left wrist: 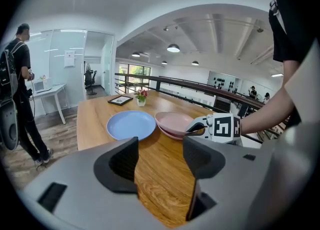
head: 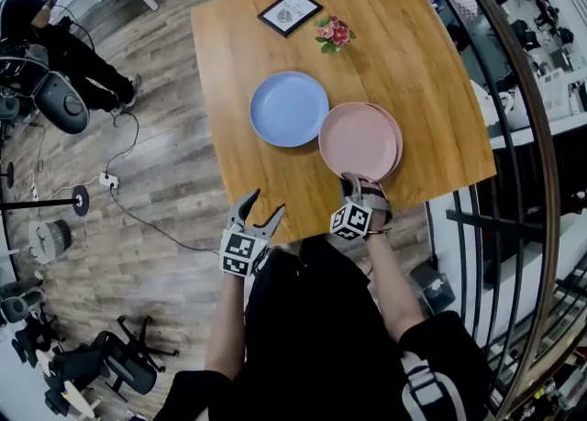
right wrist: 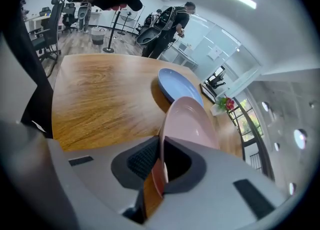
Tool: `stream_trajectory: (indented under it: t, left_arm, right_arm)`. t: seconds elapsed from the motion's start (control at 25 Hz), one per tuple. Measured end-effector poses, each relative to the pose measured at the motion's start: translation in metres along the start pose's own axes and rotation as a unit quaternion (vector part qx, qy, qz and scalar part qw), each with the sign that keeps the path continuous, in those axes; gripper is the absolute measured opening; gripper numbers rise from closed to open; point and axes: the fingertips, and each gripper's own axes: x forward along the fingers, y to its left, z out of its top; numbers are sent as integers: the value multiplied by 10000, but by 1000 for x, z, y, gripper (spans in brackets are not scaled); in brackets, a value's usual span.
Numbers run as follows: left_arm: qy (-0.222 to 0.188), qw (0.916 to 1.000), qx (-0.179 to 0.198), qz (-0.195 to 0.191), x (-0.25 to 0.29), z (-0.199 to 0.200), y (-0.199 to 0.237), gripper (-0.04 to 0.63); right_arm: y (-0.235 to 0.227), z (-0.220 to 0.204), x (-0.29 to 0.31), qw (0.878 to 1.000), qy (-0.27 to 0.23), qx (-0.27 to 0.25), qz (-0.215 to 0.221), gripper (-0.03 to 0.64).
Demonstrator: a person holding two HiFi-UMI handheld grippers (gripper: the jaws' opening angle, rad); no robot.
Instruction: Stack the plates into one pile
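Nearest the head camera, the two grippers stand at the near edge of the square wooden table. The left gripper hangs with its jaws spread wide and nothing in them, while the right gripper is clamped on the near rim of a round pale pink plate. That plate lies over a second pink plate, whose edge shows at its right. A round light blue plate sits just beside them to the left, flat on the wood. In the left gripper view, only bare tabletop shows between the parted jaws. Beyond them the blue plate and the pink pair sit side by side, and the upper pink one seems slightly raised at its held rim. The right gripper view shows the pads pinching the thin pink rim, with the blue plate beyond. Pairing the pink plates appears to be the step in hand. Next, the grip should let go once that plate sits level, and the blue plate has yet to join the pile.
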Motion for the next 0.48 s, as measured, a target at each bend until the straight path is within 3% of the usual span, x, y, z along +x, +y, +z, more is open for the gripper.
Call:
stream_trajectory:
  t: [0.48]
  left_arm:
    - [6, 9999, 92, -83, 9, 10, -3, 288]
  right_arm:
    - [5, -8, 9, 9998, 133, 168, 47, 35]
